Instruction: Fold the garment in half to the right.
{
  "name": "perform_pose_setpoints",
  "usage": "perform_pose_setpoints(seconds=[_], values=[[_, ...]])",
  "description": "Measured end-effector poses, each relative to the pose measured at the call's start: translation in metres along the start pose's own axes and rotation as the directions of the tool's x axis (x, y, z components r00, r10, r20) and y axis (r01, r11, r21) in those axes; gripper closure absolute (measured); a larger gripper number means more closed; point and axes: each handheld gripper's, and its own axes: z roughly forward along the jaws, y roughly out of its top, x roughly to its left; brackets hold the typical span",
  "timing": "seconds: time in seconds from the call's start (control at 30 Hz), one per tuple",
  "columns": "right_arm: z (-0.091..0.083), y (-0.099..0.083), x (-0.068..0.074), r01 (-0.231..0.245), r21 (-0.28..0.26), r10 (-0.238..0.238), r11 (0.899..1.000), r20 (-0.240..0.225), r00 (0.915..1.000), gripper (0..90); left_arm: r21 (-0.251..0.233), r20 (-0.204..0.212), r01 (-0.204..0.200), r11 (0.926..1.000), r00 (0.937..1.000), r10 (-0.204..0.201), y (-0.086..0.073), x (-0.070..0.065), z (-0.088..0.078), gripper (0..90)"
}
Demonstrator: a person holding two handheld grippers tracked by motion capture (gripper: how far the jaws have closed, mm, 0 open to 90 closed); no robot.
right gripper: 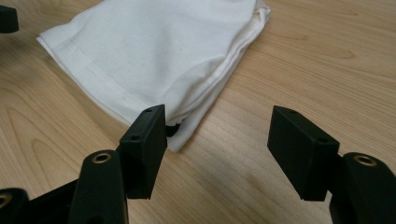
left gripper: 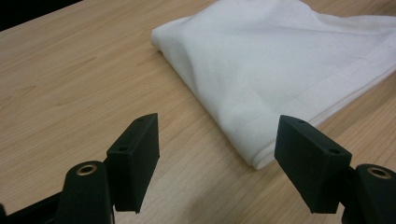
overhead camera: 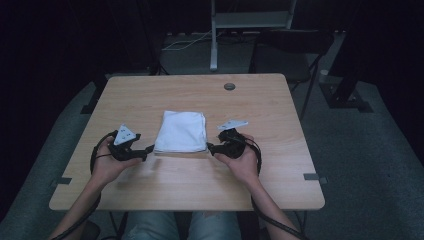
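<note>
Folded white cloth (overhead camera: pixel 181 131) flanked by two spread grippers on the wooden table (overhead camera: pixel 150 95)

The left gripper (overhead camera: pixel 148 151) is held just beside the cloth's near left corner, its jaws spread with nothing pinched; in the left gripper view the cloth's corner (left gripper: pixel 261 158) is seen just ahead, between the jaws and apart from both. The right gripper (overhead camera: pixel 210 148) is held at the near right corner, jaws spread; in the right gripper view the cloth's corner (right gripper: pixel 182 135) is seen touching one jaw, well apart from the other
</note>
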Motion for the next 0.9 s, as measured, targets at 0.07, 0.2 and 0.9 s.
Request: perform_pose_setpoints(seconds=[0.07, 0.2, 0.9], values=[[-0.002, 0.000, 0.000, 0.001, -0.003, -0.001, 1.000, 0.006, 1.0000, 36.6, -0.002, -0.003, 0.007, 1.0000, 1.0000, -0.007, -0.002, 0.002, -0.002, 31.0], [-0.006, -0.003, -0.001, -0.010, -0.011, 0.010, 1.000, 0.012, 0.9999, 36.2, -0.010, -0.011, 0.017, 0.9998, 0.9998, -0.017, -0.005, 0.005, -0.006, 31.0], [-0.024, -0.018, -0.014, -0.018, -0.023, 0.019, 1.000, 0.056, 0.9982, 34.1, -0.025, -0.043, 0.051, 0.9984, 0.9977, -0.052, -0.021, 0.016, -0.020, 31.0]])
